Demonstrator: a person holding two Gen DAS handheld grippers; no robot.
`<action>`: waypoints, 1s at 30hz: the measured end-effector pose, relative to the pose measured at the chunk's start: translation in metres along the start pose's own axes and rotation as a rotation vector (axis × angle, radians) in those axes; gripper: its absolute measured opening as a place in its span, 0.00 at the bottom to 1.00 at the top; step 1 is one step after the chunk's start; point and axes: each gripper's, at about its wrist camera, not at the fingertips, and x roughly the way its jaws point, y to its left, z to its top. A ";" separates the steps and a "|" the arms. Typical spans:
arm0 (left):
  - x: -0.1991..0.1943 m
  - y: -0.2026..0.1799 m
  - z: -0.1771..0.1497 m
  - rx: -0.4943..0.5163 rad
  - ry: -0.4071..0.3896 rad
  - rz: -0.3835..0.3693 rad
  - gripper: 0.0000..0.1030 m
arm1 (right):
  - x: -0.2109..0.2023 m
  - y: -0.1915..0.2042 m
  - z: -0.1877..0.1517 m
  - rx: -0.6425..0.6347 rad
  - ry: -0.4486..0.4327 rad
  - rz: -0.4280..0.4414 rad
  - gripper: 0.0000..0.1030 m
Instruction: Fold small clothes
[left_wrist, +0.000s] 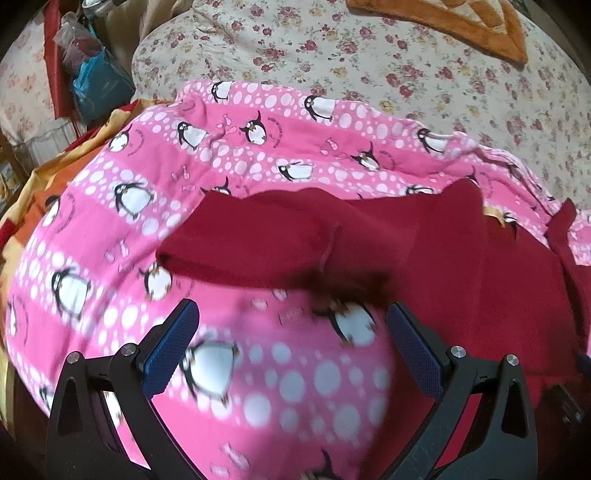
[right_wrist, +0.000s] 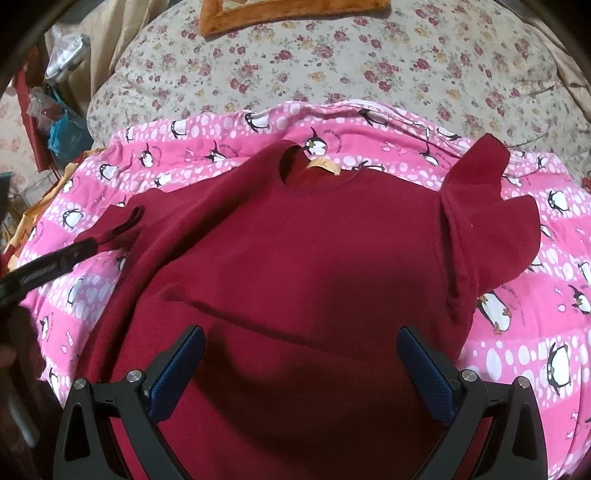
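Dark red top (right_wrist: 295, 258) lies spread flat on pink penguin blanket (right_wrist: 524, 332), neckline with tan label (right_wrist: 325, 169) at the far side, floral bedspread (right_wrist: 332, 66) beyond. Right gripper (right_wrist: 301, 373) hovers over the top's lower body, jaws spread, nothing between. Left gripper (left_wrist: 293, 347) jaws also spread, empty, above the blanket just beside the left sleeve (left_wrist: 258, 243).
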 end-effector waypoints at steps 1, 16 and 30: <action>0.006 0.001 0.003 0.006 0.003 0.006 0.99 | -0.001 0.001 0.000 -0.002 -0.003 0.003 1.00; 0.076 0.007 0.035 0.045 0.094 -0.032 0.30 | 0.007 0.004 -0.002 -0.003 0.024 0.023 1.00; -0.009 -0.010 0.077 0.009 0.028 -0.297 0.09 | 0.002 -0.004 0.000 0.025 0.011 0.027 1.00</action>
